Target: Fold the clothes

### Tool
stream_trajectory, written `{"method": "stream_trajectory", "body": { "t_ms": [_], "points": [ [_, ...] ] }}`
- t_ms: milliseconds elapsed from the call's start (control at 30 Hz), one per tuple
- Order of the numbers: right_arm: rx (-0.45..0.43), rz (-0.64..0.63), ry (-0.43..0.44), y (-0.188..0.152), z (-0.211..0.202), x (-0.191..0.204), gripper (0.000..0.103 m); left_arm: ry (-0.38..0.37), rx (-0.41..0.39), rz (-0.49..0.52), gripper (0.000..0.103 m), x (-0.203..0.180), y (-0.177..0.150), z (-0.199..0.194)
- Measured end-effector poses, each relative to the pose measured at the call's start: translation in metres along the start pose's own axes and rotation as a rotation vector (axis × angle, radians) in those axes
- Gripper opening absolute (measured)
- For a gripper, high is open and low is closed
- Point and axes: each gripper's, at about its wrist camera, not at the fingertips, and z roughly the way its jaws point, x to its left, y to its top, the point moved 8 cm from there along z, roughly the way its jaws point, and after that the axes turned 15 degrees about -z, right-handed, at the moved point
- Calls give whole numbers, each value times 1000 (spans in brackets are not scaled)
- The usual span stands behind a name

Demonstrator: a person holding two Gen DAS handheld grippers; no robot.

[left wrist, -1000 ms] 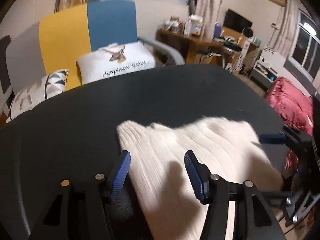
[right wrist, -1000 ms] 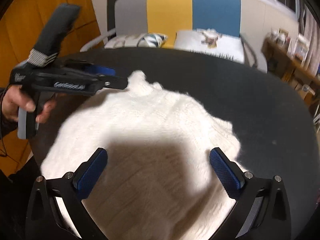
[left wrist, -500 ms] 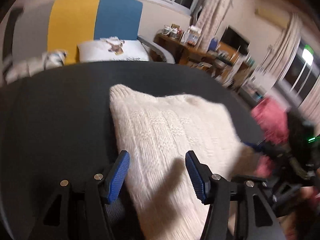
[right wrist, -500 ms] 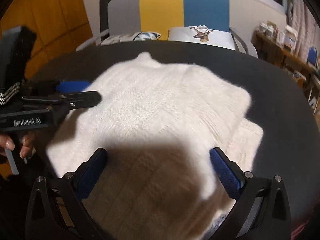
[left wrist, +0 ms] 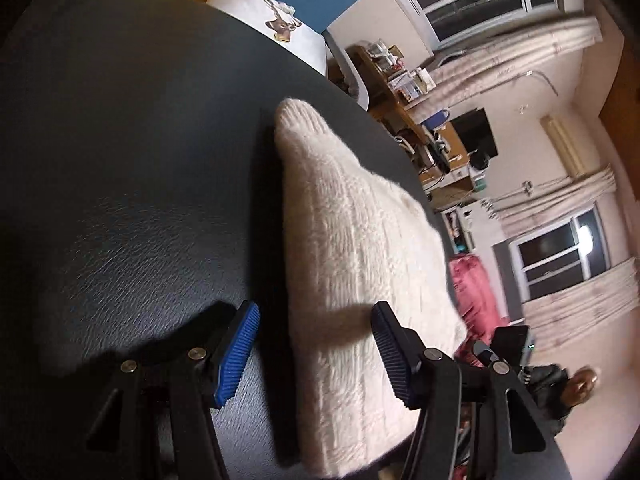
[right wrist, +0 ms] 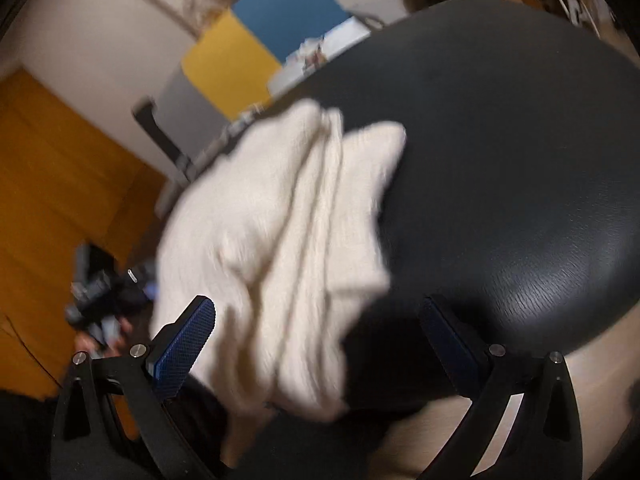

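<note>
Both grippers hover with their jaws spread wide and nothing between the pads. The cream knitted sweater lies on the black round table, already gathered into a thick, layered bundle near the table's edge on the person's side. In the left wrist view the left gripper straddles the bundle's near edge, one blue pad over bare tabletop and the other above the knit, neither seeming to touch. In the right wrist view, which is blurred by motion, the right gripper sits above the near end of the sweater, where several stacked layers show as ridges.

The step in hand appears to be tidying or finishing the fold. To do it well, each gripper should come down squarely on an outer edge and close on all the layers together, since the fluffy knit will likely slide layer over layer if only the top sheet is pinched. Lifting both ends level and together should keep the stack from sagging in the middle. The bundle lies close to the rim, so any pull should go toward the table's centre.
</note>
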Motion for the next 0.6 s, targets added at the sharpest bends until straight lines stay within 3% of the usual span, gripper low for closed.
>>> {"method": "stream_trajectory", "body": {
  "t_ms": [67,133,300,467,600],
  "points": [
    [-19,44,54,8,10,-2,103,-20,4,-17,61,0,6,6],
    [-9,43,55,15,20,-1,103,-38,12,-34,62,0,11,11],
    [108,-15,65,30,43,13,103,-57,35,-15,63,-9,22,26],
    [188,-154,-92,36,70,27,103,-41,60,35,67,-24,25,44],
    [184,-207,-119,34,75,34,103,-13,74,43,71,-30,25,52]
  ]
}}
